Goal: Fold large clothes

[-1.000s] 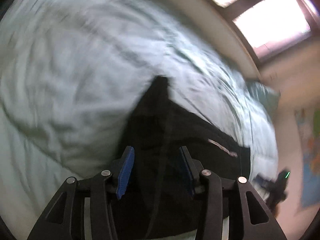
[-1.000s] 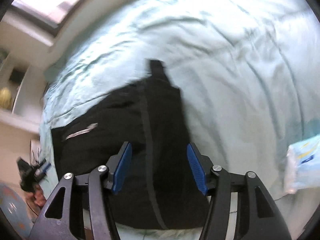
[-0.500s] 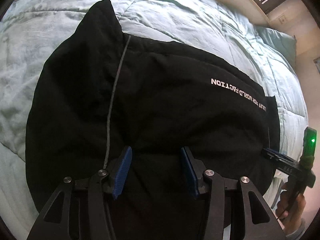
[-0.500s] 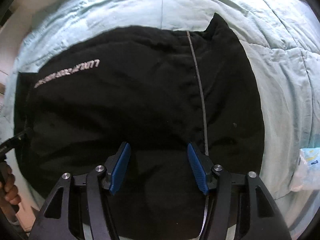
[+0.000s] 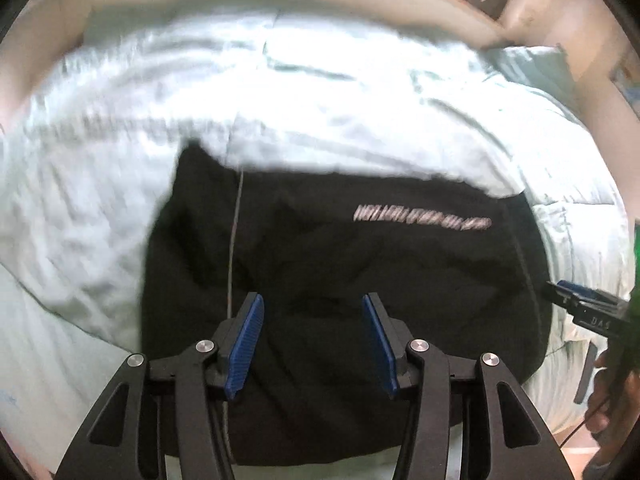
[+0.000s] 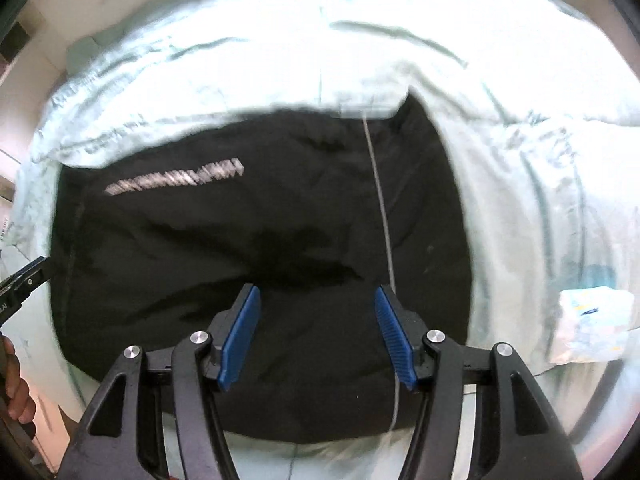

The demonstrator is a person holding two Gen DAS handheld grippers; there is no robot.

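The left tool [image 5: 312, 340] stands about half open above the black garment [image 5: 340, 280], its blue pads [image 5: 245, 344] well apart with only dark cloth showing in the gap below them; nothing is pinched and the pads touch nothing. The right tool [image 6: 318, 334] is likewise spread about halfway, its blue pads [image 6: 394, 338] clear of the cloth and empty. The black garment [image 6: 256, 264] lies folded into a rounded, compact shape on the pale green quilt [image 5: 360, 92] of the bed, near the bed's front edge, with a blurred line of white lettering [image 5: 422, 222] across its upper part and a thin grey cord [image 5: 234, 248] running down toward the left tool's left pad. In the right wrist view the same cord [image 6: 382, 208] runs down beside the right pad, and a white packet with blue and yellow print [image 6: 592, 326] rests on the quilt to the right of the garment, apart from it. Each tool shows at the edge of the other's view, with part of a hand [image 6: 16, 384] under it. Compared with half a second ago, both cameras sit farther back and higher: the garment fills less of each view, more quilt surrounds it, and the frames are smeared by motion where they were sharp. The spread of both tools looks unchanged.
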